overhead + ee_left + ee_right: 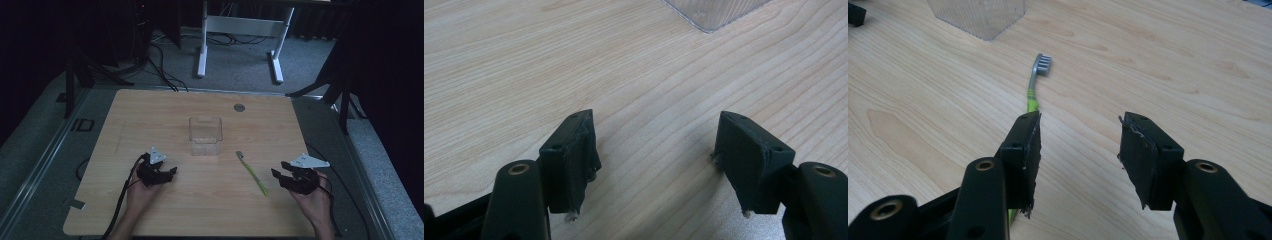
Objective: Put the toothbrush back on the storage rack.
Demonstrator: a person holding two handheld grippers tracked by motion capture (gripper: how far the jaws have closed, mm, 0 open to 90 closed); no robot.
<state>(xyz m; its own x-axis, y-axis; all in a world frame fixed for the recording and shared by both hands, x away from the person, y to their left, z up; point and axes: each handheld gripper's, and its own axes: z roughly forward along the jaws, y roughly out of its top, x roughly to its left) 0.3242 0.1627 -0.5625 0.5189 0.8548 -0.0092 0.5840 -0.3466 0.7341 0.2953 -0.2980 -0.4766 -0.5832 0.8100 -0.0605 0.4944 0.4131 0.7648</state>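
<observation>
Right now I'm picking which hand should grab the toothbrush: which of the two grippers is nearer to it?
The right gripper: the green toothbrush lies just beside it, while the left gripper sits across the table beyond the clear container.

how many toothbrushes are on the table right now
1. The toothbrush lies flat on the table, right of the clear box, close in front of the right gripper. None seems hidden.

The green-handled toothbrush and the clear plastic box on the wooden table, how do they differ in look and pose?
The green-handled toothbrush is long, thin and opaque, while the clear plastic box is squarish and see-through. The toothbrush lies flat, slanting across the wood grain; the box stands upright with its open top facing up. The toothbrush lies nearer the right gripper; the box stands farther back, near mid-table. Both rest on the wooden table, untouched.
</observation>
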